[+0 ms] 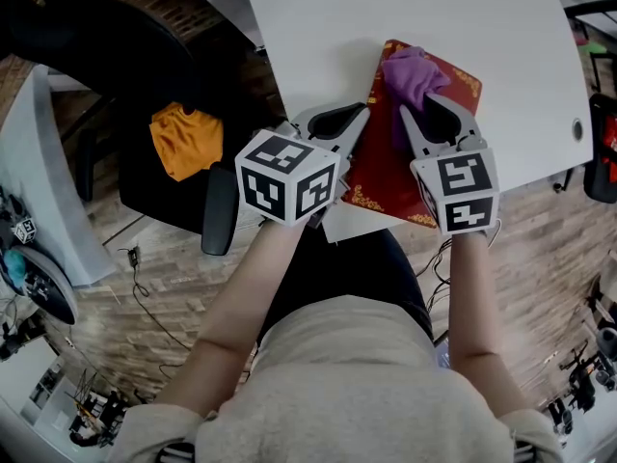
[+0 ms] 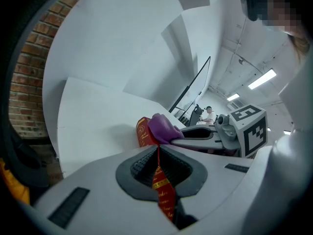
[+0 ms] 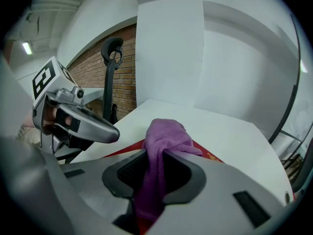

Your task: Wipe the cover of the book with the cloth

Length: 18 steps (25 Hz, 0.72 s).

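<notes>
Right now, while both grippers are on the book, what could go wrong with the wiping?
The left gripper clamps the red book only by its thin edge; a hard stroke of the purple cloth may pull it free. The book lies at the white table's near edge and might slide off.

Open tabletop (image 1: 318, 27) beyond book (image 1: 384, 167); chair (image 1: 116, 51) crowds left.
</notes>
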{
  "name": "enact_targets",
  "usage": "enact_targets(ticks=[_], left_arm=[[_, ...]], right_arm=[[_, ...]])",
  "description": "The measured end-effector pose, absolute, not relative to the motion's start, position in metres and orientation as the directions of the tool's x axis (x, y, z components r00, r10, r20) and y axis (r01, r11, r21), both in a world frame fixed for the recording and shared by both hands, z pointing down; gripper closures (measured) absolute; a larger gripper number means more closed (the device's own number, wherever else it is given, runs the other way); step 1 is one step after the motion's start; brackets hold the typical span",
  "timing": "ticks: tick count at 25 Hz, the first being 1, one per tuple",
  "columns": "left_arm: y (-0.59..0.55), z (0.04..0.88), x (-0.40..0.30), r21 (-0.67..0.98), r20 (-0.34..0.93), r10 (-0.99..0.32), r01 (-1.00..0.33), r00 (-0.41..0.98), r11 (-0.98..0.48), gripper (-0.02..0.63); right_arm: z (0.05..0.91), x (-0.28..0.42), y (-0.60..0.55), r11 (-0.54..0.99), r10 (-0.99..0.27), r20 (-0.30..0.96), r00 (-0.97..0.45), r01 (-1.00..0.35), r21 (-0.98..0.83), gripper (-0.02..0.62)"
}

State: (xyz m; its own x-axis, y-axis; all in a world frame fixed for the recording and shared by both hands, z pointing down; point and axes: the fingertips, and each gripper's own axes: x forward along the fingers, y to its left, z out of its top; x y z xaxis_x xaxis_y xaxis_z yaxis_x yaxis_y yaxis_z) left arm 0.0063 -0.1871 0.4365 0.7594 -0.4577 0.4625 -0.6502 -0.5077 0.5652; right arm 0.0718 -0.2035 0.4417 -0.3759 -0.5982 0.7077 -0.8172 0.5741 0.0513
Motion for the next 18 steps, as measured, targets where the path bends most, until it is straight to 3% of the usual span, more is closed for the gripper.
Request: enact_targets(ticks=[18], left_arm=[[-0.155, 0.433, 0.0, 0.569, 0.457, -0.391, -0.6, 0.799, -0.562, 0.578]], right_arm=[[0.441, 0.06, -0.163, 0.527, -0.6, 0.706, -0.377, -0.85, -0.006, 0.489]])
